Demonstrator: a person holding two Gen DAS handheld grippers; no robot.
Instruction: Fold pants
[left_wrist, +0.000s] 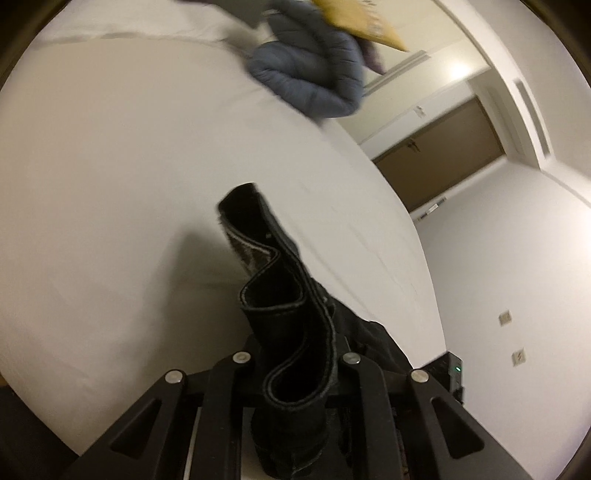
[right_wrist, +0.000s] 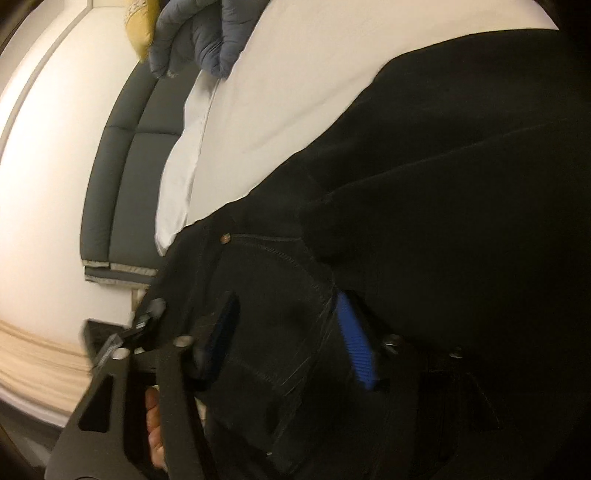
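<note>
The black pants (right_wrist: 443, 184) lie spread over the white bed (right_wrist: 295, 92), filling the right side of the right wrist view. A pocket area with stitching and a rivet sits between the blue pads (right_wrist: 356, 343) of my right gripper (right_wrist: 288, 332). The right pad's ribbed face still shows, so the jaws stand apart around the cloth. In the left wrist view a folded band of the pants (left_wrist: 280, 295) rises in wavy loops above the sheet. My left gripper (left_wrist: 295, 387) is shut on that band, and its fingertips are hidden by the cloth.
A grey puffy jacket (left_wrist: 310, 77) and a yellow cushion (left_wrist: 365, 22) lie at the far side of the bed (left_wrist: 129, 184). A grey padded headboard (right_wrist: 122, 184) runs along the left. A brown door (left_wrist: 439, 162) stands beyond the bed's edge. A hand (right_wrist: 153, 424) holds the right gripper.
</note>
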